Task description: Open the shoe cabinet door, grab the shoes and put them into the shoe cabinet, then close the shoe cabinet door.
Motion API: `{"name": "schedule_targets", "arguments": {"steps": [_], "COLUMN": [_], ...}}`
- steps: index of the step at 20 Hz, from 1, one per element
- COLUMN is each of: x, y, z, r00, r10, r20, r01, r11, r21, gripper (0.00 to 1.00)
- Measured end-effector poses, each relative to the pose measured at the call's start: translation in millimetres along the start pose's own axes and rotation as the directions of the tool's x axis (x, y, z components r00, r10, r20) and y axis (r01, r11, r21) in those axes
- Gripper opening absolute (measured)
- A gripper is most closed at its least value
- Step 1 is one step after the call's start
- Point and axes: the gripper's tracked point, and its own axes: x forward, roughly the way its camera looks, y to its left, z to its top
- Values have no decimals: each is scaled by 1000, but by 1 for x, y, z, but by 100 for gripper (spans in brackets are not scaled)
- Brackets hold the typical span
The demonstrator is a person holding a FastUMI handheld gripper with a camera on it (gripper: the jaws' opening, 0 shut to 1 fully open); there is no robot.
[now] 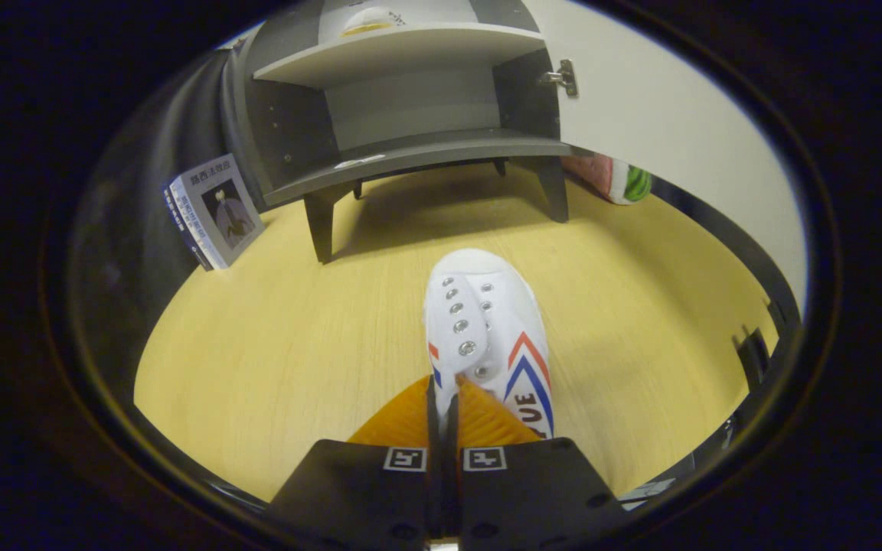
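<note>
My gripper (445, 398) is shut on the white shoe (487, 321), pinching the edge of its side between both fingers. The shoe has metal eyelets and red and blue chevrons, and its toe points away from me toward the cabinet. It hangs low over the yellow wooden table (272, 352). Beyond the shoe stands the grey shoe cabinet (410, 145) on short legs, with its white door (663, 115) swung open to the right. The cabinet's lower compartment is bare inside. Another white shoe (368, 19) lies on the shelf above.
A book (215, 210) leans upright against the cabinet's left side. A pink and green object (617, 180) lies behind the open door at the cabinet's right. The table's edge curves round to the right, with a dark bracket (751, 356) on it.
</note>
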Motion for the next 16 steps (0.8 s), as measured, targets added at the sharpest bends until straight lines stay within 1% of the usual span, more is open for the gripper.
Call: {"name": "schedule_targets", "arguments": {"steps": [2,5,8,12,16], "x": [-1,-1,-3,-13,-36], "y": [0,0,3,9,9], "z": [0,1,5,30,56], "r00": [1000,1000,1000,1000,999], "r10": [2,-18,-26,-3,8], "r20": [-2,0,0,20,46], "r01": [-2,18,26,4,-5], "r11": [1000,1000,999,999,999], "r21": [-5,-24,-19,-41,-49], "gripper": [3,3,2,2,2]}}
